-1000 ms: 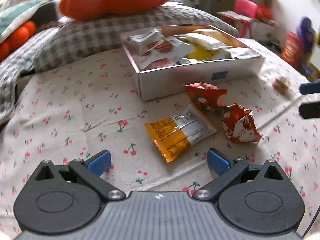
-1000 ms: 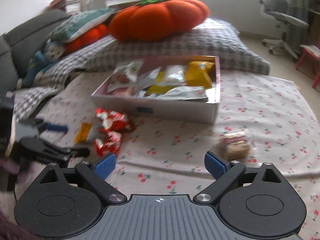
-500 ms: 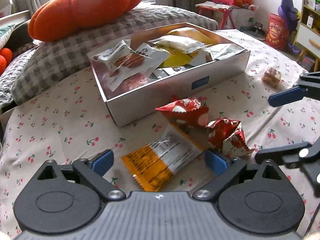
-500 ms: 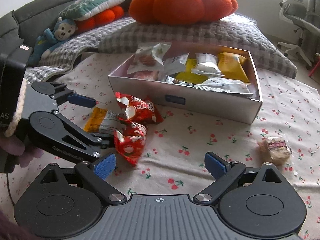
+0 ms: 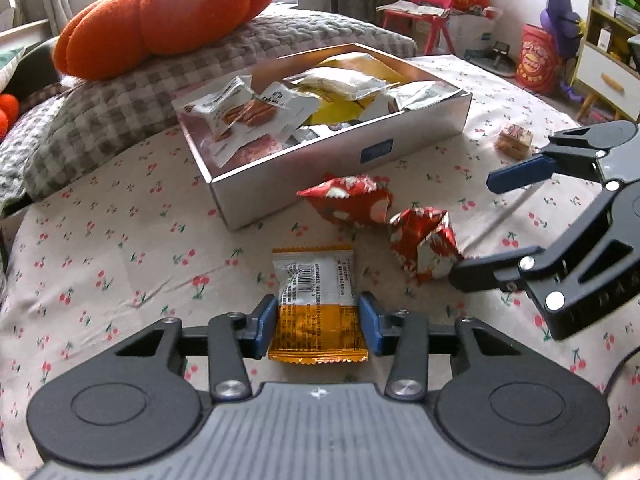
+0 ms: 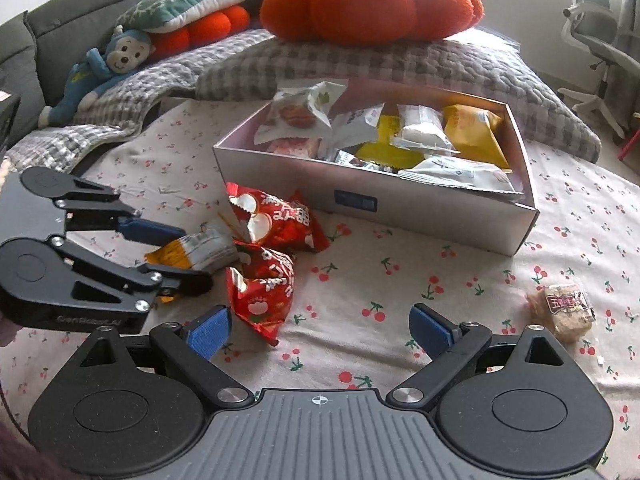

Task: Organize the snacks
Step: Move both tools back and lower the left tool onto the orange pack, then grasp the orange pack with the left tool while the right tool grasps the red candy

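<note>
An orange-and-white snack packet [image 5: 316,280] lies on the cherry-print cloth. My left gripper [image 5: 318,320] is closing on it, and its blue pads [image 5: 266,320] press both long edges. From the right wrist view that same left gripper [image 6: 192,256] grips the packet [image 6: 200,248]. Two red packets [image 5: 348,200] [image 5: 424,240] lie just beyond, in front of the silver box [image 5: 340,168] full of snacks. My right gripper [image 6: 320,328] is open with nothing between its fingers; the nearer red packet [image 6: 260,288] sits just left of it. A small brown wrapped snack [image 6: 562,312] lies alone at the right.
An orange pumpkin cushion [image 6: 368,0] rests on a checked pillow [image 6: 360,68] behind the box [image 6: 400,208]. A blue monkey toy [image 6: 108,64] and a grey sofa are at back left. An office chair [image 6: 600,48] stands at back right.
My left gripper's jaws have come in from wide open onto the orange packet, which now lies straight between them. My right gripper has come in closer beside the red packets.
</note>
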Demonstrator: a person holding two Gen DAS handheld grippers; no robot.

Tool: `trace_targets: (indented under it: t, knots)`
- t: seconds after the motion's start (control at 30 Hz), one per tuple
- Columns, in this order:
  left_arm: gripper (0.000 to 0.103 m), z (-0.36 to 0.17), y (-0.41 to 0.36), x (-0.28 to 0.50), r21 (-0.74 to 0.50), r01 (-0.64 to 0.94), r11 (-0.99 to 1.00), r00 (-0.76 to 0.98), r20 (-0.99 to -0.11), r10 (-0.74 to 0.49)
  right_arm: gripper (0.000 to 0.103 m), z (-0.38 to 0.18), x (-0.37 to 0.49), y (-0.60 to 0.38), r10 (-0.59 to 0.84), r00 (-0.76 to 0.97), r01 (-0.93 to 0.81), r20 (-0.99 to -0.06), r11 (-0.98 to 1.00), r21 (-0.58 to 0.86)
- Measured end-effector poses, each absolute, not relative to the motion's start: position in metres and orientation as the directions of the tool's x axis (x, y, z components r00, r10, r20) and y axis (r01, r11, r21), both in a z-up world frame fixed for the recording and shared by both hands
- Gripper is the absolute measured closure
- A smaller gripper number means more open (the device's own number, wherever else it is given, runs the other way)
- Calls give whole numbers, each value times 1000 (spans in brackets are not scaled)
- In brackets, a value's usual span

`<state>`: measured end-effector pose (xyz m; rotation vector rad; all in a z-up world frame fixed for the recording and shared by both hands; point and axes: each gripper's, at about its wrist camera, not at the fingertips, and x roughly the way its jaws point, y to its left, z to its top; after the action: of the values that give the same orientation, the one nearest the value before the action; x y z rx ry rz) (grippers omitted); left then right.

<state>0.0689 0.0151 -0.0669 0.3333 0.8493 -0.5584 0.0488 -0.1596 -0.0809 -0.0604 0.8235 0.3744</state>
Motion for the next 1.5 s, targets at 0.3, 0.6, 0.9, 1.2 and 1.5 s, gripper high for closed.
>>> trace_targets:
  t: [0.3,0.6,0.9,1.2,1.5]
  knots:
    - [56,-67,37,51,45,575,817,520,-791,-323,6,-81,46,-150,299,630,-372,-717,926,59]
    - [30,-69,37,57,48,512,858,531,-803,-272,11,-82,55,-141,294,645,-355,-705,933,64]
    - [38,-67,31,59,-15,390,921,501,-836,-226,32,-83,61,-141,296,642,-364,-707,929,59]
    - [51,-65,23,58,-15,339,941,510,-837,-198,52,-83,61,-137,302,625,-382,-720,923,56]
    - [62,-63,18,56,-12,326,945,514,-837,-188,71,-83,61,-140,311,620,-377,-720,923,74]
